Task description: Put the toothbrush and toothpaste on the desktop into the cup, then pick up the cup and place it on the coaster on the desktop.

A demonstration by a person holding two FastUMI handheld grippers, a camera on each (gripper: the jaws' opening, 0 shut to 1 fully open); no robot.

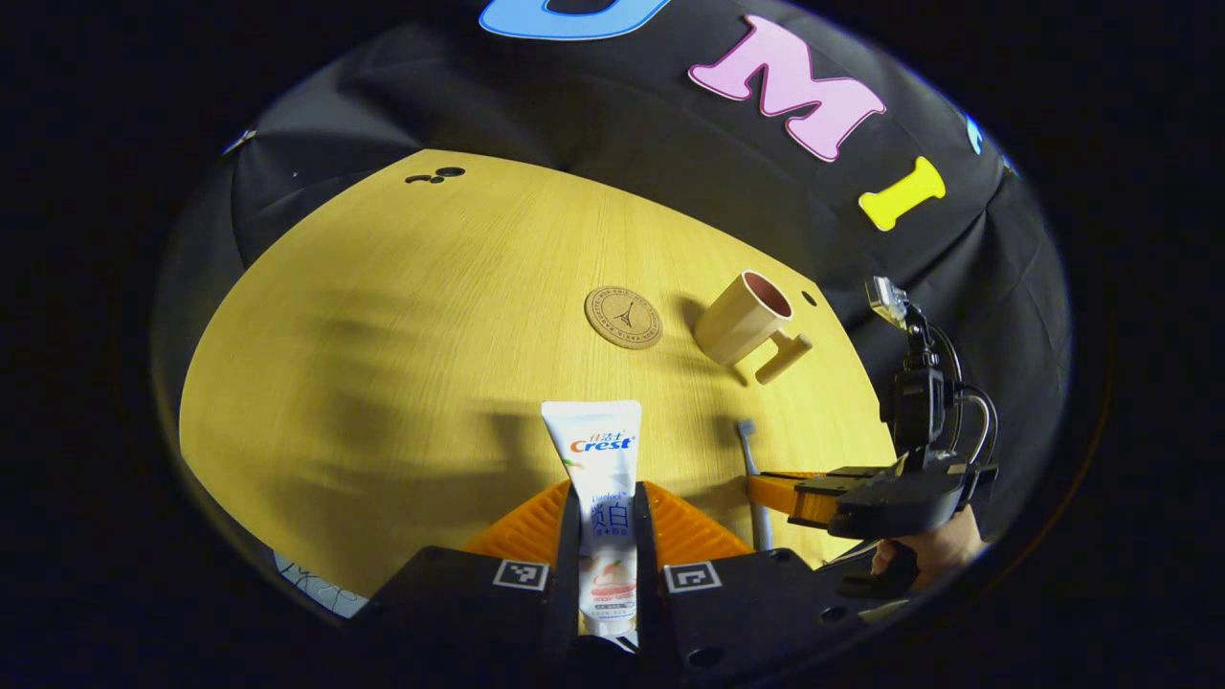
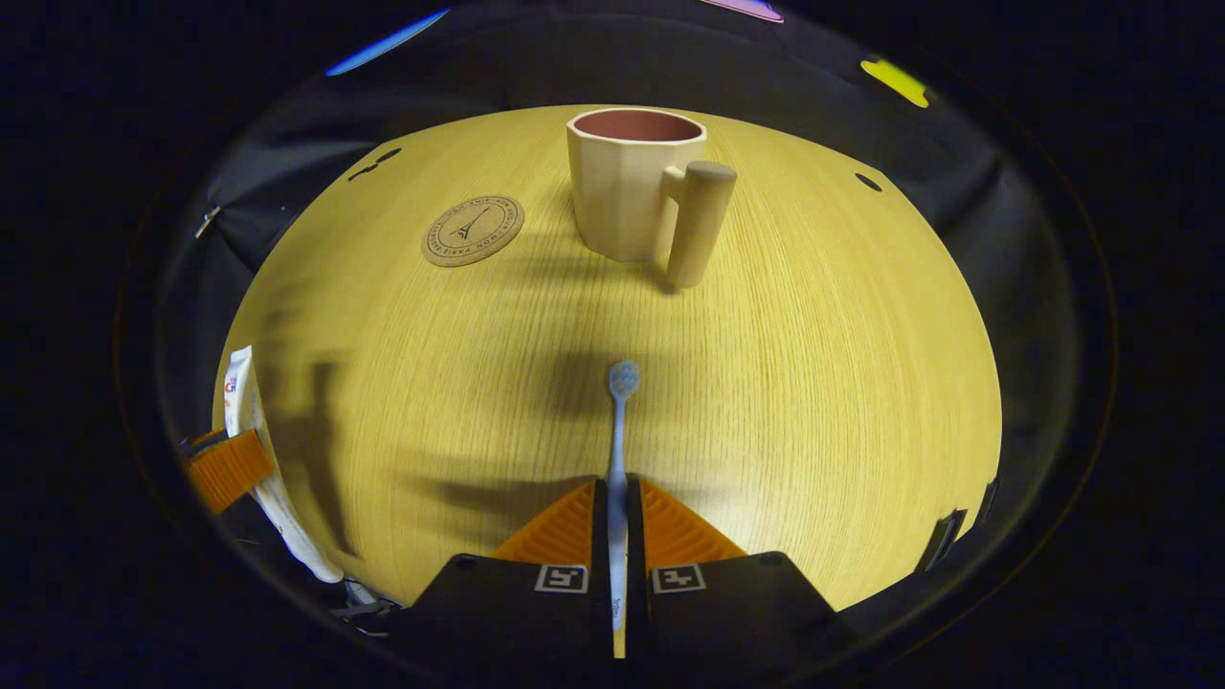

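Your left gripper [image 1: 607, 507] is clamping the toothpaste [image 1: 601, 478], a soft, light tube, at mid-body near the desktop's [image 1: 383, 364] front edge. Your right gripper [image 2: 617, 512] is pinching the thin, stiff toothbrush [image 2: 619, 431] by its handle. Coaster [image 2: 473, 230] and empty upright cup [image 2: 636, 187] are sitting apart toward the far edge.

recording booth: black cloth wall [image 1: 593, 105] behind wooden desktop [image 1: 383, 335].
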